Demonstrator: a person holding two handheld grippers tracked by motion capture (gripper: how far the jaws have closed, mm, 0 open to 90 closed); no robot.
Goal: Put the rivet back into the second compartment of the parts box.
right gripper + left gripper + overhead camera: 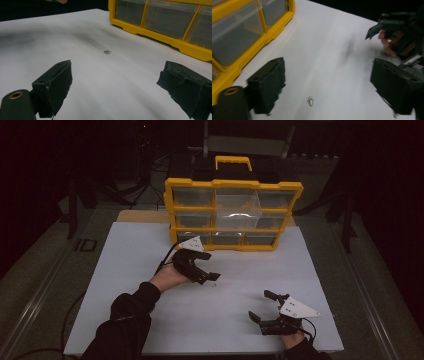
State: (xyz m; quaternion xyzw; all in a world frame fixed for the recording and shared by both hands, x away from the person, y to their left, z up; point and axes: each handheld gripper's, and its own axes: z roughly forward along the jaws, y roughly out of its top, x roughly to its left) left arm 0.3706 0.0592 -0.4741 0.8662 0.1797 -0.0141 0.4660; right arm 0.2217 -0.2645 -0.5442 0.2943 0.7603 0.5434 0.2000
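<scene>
Right gripper [264, 306], near, gapes empty. Left gripper [207, 268], wide and empty, straddles the small screw [310, 101]; lower squarely, then close gently.

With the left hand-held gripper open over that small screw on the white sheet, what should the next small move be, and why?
Probably lower the left hand-held gripper straight down and close on the small screw. In the left gripper view its jaws stand wide apart with the screw lying loose on the white sheet between them, not yet touched. The right hand-held gripper sits open and farther from the screw.
</scene>
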